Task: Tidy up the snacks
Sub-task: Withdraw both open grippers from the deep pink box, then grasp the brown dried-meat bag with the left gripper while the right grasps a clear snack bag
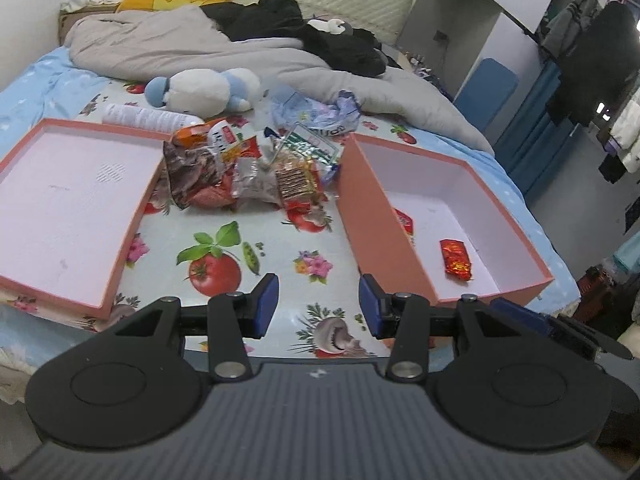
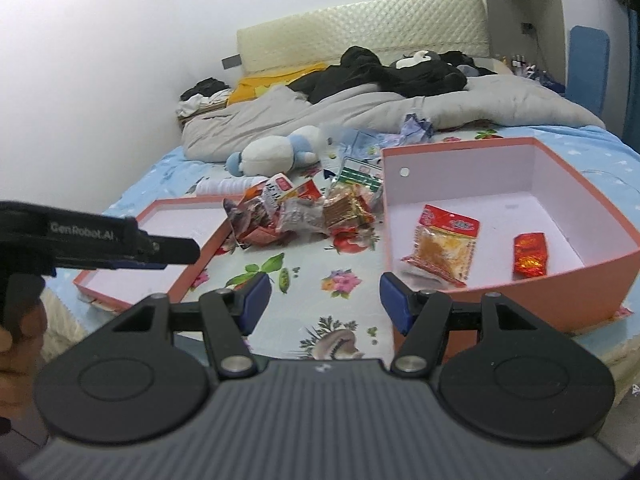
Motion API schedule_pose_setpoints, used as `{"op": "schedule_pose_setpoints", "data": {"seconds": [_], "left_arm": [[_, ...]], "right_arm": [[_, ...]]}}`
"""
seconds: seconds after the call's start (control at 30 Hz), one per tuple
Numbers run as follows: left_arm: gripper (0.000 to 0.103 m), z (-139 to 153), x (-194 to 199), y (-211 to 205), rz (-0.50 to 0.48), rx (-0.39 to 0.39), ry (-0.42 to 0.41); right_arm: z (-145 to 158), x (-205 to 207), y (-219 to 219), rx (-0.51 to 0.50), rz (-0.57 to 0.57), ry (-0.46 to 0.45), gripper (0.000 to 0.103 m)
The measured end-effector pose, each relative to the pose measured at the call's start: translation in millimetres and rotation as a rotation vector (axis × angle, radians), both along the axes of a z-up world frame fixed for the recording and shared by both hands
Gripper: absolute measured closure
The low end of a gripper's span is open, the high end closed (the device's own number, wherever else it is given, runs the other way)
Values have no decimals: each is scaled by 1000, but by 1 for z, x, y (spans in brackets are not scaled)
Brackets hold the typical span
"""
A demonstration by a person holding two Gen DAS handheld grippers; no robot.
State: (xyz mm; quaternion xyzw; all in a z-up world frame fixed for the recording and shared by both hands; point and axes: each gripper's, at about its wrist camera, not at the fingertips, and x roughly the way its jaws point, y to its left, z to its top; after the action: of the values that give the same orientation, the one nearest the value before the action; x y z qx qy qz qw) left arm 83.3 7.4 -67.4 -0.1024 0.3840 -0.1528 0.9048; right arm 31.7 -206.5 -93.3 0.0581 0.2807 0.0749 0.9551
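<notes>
A pile of snack packets (image 1: 248, 172) lies on the printed cloth between a shallow pink lid (image 1: 64, 208) on the left and a deep pink box (image 1: 460, 216) on the right. The pile also shows in the right wrist view (image 2: 304, 212). The box (image 2: 560, 184) holds a small red foil packet (image 2: 530, 255) and an orange snack bag (image 2: 442, 246). My left gripper (image 1: 319, 306) is open and empty, near the cloth's front edge. My right gripper (image 2: 325, 304) is open and empty, just left of the box's front corner.
A white and blue plush toy (image 1: 204, 94), a white bottle (image 1: 148, 117) and crumpled wrappers (image 1: 320, 114) lie behind the pile. A grey duvet (image 1: 192, 44) and dark clothes (image 1: 304, 28) cover the back of the bed. The left gripper's body (image 2: 92, 244) shows in the right wrist view.
</notes>
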Motion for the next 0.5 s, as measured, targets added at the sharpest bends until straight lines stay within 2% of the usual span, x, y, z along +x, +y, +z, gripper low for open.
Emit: {"op": "schedule_pose_setpoints", "data": {"seconds": [0.27, 0.33, 0.5], "left_arm": [[52, -19, 21, 22, 72, -3, 29], [42, -25, 28, 29, 100, -12, 37], [38, -41, 51, 45, 154, -30, 60]], "right_arm": [[-9, 18, 16, -29, 45, 32, 40], [-12, 25, 20, -36, 59, 52, 40], [-21, 50, 32, -46, 79, 75, 40]]}}
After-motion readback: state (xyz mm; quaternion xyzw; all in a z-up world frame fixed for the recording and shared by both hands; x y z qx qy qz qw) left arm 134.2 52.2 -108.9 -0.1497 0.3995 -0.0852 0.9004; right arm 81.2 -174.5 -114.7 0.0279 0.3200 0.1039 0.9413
